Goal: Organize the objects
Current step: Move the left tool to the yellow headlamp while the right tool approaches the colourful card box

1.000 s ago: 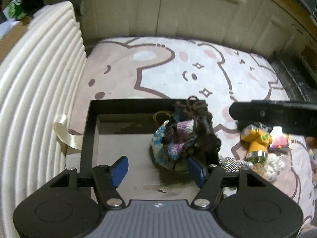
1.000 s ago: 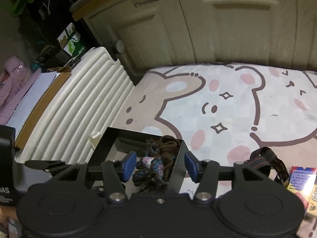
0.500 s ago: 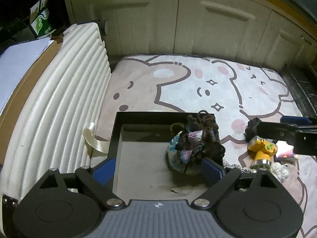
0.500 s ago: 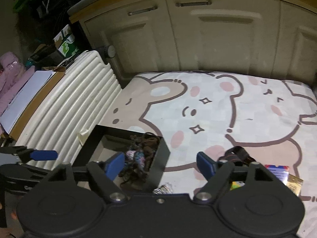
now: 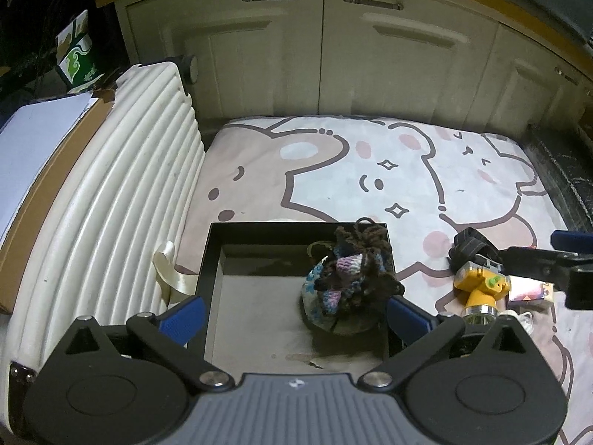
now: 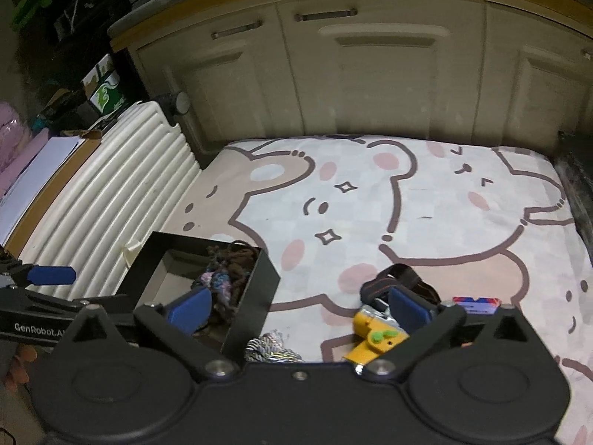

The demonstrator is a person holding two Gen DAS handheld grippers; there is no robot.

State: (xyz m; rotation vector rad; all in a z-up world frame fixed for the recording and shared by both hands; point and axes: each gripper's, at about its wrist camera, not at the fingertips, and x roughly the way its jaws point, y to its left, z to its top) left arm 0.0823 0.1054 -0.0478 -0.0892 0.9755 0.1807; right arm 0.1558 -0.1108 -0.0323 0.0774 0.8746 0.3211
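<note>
My left tool (image 5: 294, 313) has its blue pads spread wide apart and holds nothing. My right tool (image 6: 299, 306) is also wide apart and empty.

The body of my right tool hides the lower part of the yellow headlamp (image 6: 374, 339) and most of the silver-white yarn bundle (image 6: 270, 346). The small card box (image 6: 476, 302) behind my right pad is half covered, and I cannot read it.

In the left view, the black box (image 5: 211, 259) lies just ahead of my pads, open upward. The knitted bundle (image 5: 352, 282) sits in its corner at 2 o'clock, soft and lumpy, with brown yarn over the wall. The headlamp (image 5: 478, 289) lies at 3 o'clock, its metal lens end pointing toward me, its dark strap (image 5: 469, 244) beyond it. Everything rests on the bear-print mat (image 5: 407, 170), a flat fabric. At 9 o'clock stands the ribbed white panel (image 5: 122, 193).
</note>
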